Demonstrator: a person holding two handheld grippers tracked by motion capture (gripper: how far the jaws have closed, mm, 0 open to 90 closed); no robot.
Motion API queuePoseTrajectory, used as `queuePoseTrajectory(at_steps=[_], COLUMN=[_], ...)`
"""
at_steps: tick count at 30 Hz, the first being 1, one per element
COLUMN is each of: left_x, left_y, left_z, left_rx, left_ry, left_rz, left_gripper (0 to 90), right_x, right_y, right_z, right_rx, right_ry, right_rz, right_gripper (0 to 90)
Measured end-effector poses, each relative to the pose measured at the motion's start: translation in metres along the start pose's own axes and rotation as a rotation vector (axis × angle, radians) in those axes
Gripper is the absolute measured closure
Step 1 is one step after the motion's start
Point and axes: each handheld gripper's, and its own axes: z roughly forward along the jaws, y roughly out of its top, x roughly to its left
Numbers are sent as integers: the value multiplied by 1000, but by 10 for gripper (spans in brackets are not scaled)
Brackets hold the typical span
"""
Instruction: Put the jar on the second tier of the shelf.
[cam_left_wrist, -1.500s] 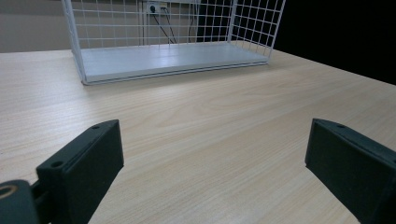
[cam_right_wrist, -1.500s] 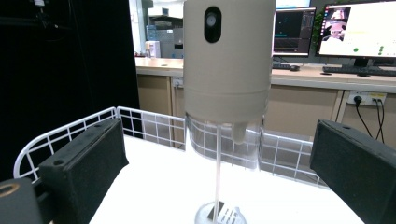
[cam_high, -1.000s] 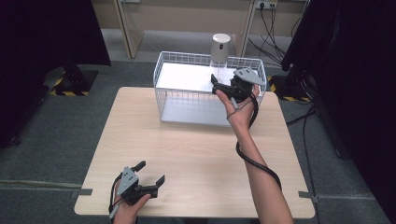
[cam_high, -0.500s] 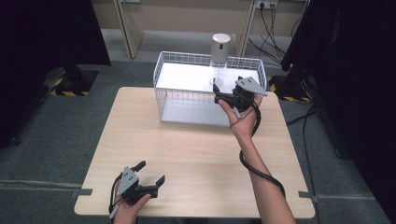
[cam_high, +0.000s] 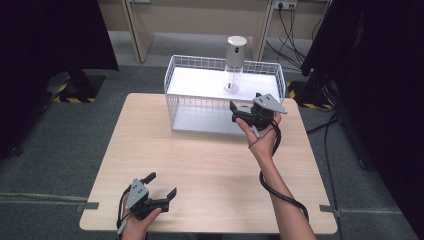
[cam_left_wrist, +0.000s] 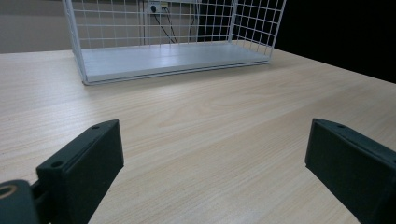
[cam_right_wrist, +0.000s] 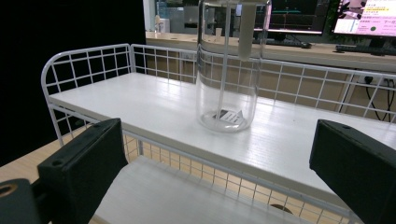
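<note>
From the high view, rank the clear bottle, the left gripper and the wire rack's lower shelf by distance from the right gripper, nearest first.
1. Lower shelf, just left of the right gripper.
2. Clear bottle, behind, on the top shelf.
3. Left gripper, at the table's near edge.

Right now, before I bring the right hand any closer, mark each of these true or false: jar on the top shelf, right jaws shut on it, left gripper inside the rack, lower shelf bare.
1. The clear jar stands upright on the top shelf of the wire rack. True.
2. The right gripper is shut on the jar. False: its jaws stand wide open, short of the jar.
3. The left gripper is inside the rack. False: it is low at the table's near edge, open.
4. The part of the lower shelf in view is bare. True.
</note>
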Motion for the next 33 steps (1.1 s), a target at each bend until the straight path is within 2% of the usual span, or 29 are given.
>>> queuePoseTrajectory(at_steps=[20,33], left_x=[-1,-1], left_y=[0,0], left_z=[0,0], left_rx=[3,3], left_ry=[1,1], left_rz=[7,7], left_gripper=[39,39], right_x=[4,3], right_y=[-39,-73], right_z=[-25,-43], right_rx=[46,85], right_ry=[27,35], right_rz=[-40,-49], right_gripper=[38,38])
